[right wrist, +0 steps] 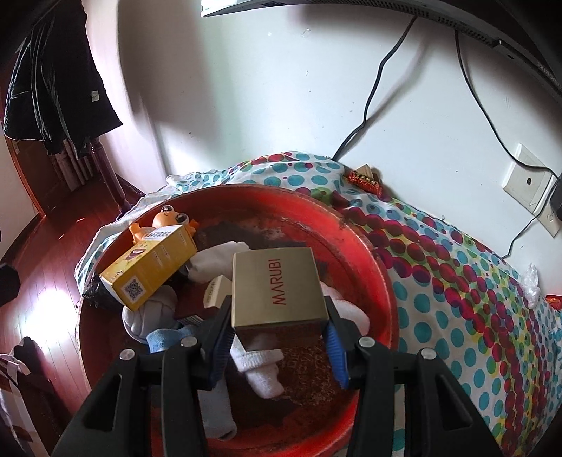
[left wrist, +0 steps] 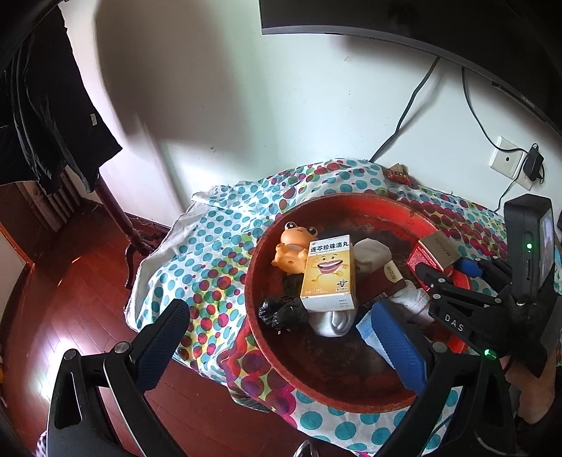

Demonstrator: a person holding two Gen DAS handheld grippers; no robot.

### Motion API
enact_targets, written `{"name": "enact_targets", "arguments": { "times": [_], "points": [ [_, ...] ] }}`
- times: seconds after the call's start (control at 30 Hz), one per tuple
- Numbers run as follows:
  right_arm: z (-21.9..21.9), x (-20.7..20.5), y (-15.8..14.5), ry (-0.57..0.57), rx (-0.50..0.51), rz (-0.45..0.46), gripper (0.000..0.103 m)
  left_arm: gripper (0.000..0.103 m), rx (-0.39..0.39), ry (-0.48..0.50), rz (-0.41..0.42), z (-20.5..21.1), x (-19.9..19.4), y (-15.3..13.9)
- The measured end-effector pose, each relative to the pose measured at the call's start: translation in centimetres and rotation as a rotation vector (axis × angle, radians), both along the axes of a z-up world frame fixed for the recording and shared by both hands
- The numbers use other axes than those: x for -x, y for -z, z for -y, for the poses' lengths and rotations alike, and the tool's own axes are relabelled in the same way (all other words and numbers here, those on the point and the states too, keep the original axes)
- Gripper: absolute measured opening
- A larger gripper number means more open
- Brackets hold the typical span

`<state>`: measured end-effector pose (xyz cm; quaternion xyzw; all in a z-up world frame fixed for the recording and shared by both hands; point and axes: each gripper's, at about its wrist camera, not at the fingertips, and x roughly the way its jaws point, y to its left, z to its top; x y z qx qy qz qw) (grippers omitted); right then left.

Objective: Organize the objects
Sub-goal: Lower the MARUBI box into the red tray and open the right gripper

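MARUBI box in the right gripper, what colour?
Metallic gold MARUBI box with red lettering, red lower body; the right gripper clamps it. Clearest in right wrist view.

This is a lived-in room of a home, likely a bedroom or sitting room. The floor is glossy reddish-brown wooden boards [left wrist: 70,298], and a dark padded jacket [left wrist: 45,116] hangs at the far left above a ribbed radiator [right wrist: 75,165]. A dark turned wooden furniture leg [left wrist: 119,218] stands beside it. Against the white painted wall [left wrist: 281,105], a surface is draped in a white cloth with teal, red and yellow polka dots [right wrist: 456,274]. At the far right, a white wall socket plate [right wrist: 527,182] has black cables [right wrist: 372,91] running up to a wide dark flat screen [left wrist: 351,21].
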<state>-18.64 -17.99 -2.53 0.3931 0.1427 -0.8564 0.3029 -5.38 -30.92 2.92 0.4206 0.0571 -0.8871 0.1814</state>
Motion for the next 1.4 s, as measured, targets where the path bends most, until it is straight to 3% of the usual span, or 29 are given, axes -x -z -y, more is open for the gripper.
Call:
{"name": "enact_targets", "arguments": {
  "times": [0.37, 0.67, 0.93, 1.17, 1.27, 1.4],
  "points": [
    [2.6, 0.8, 1.6, 0.045, -0.029, 0.045, 0.047, 0.103, -0.021, -0.021, 0.046, 1.1, 0.3, 1.0],
    [2.8, 0.4, 1.3, 0.05, -0.05, 0.023, 0.047, 0.103, -0.028, -0.02, 0.076, 0.9, 0.6, 1.7],
    [2.3, 0.3, 0.8, 0.076, -0.067, 0.063, 0.048, 0.103, -0.015, 0.003, 0.098, 0.1, 0.9, 2.2],
    [1.3, -0.9, 0.0, 0.096, -0.139, 0.038, 0.065, 0.103, -0.015, 0.013, 0.113, -0.4, 1.1, 2.5],
    [0.6, -1.5, -0.7, 0.112, -0.157, 0.039, 0.077, 0.103, -0.02, 0.017, 0.119, -0.6, 1.3, 2.7],
    [-0.4, -2.6, -1.8, 0.136, -0.189, 0.011, 0.078, 0.103, -0.028, 0.026, 0.128, -0.9, 1.4, 2.9]
  ]
}}
